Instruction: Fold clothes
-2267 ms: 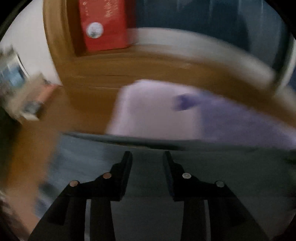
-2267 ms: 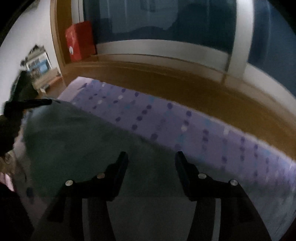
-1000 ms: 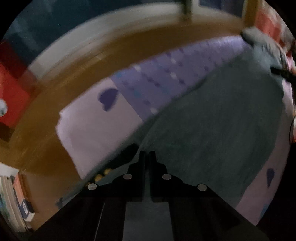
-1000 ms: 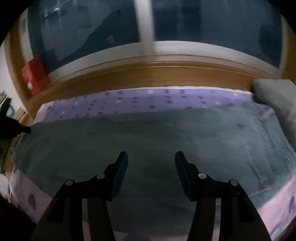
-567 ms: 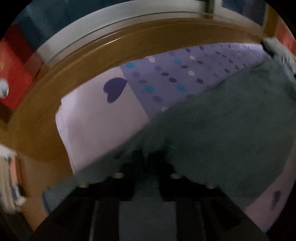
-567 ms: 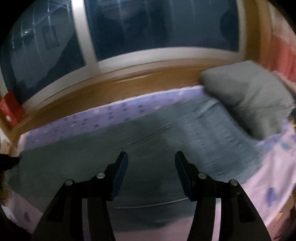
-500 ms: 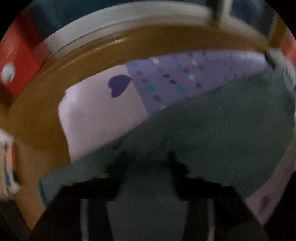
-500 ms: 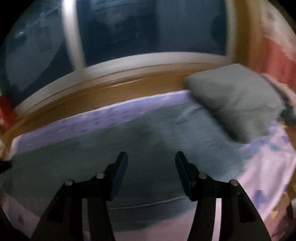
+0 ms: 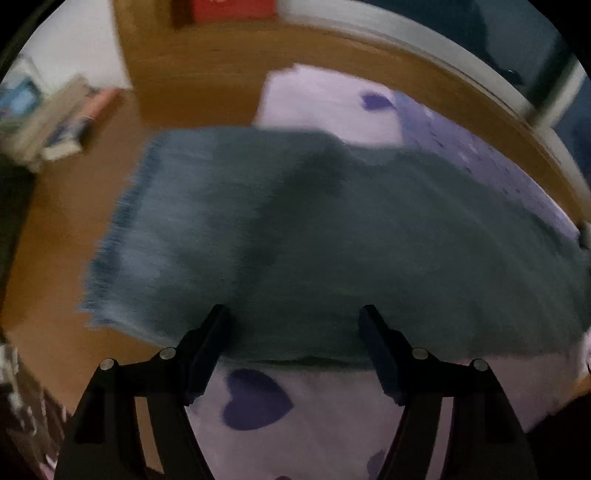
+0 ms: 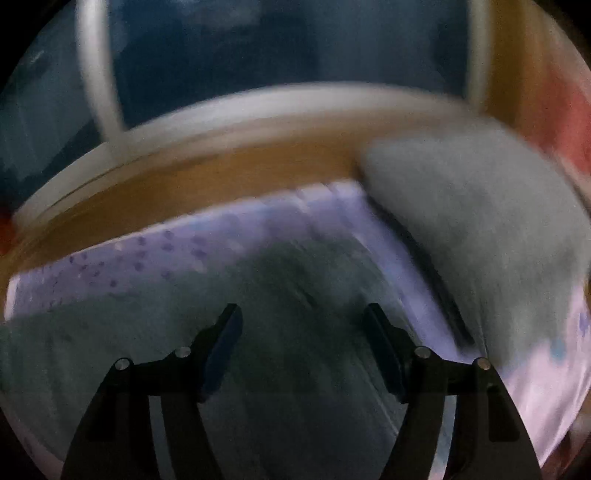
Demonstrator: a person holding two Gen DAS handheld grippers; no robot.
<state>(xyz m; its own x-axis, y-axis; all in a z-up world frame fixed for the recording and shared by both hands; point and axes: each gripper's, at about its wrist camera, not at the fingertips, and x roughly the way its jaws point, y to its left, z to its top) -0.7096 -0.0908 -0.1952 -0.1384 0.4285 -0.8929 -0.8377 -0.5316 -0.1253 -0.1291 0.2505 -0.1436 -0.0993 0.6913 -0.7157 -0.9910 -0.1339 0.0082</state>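
I see the scarf (image 9: 332,236) lying flat on the bed (image 9: 332,417), a dark teal cloth stretched out with its long axis running along the bed's length, parallel to the wooden ledge (image 9: 436,74) beyond it. In the left wrist view its fringed short end (image 9: 110,236) points left and hangs past the foot of the bed, over the wooden floor (image 9: 59,229). Its near long edge lies just ahead of my left claw (image 9: 293,317), with heart-print sheet showing between the fingers.

My left claw is spread wide and its jaws are opening; nothing is pinched between them. My right claw (image 10: 303,317) is also spread, jaws opening, and hovers over the scarf's other stretch (image 10: 295,332) with no cloth gripped.

In the right wrist view the scarf runs toward a grey pillow (image 10: 480,221) at the right; the blur is heavy, so I think its end stops just short of the pillow, but I cannot be sure. A red box (image 9: 232,9) sits on the ledge, and books (image 9: 55,122) lie on the floor to the left.
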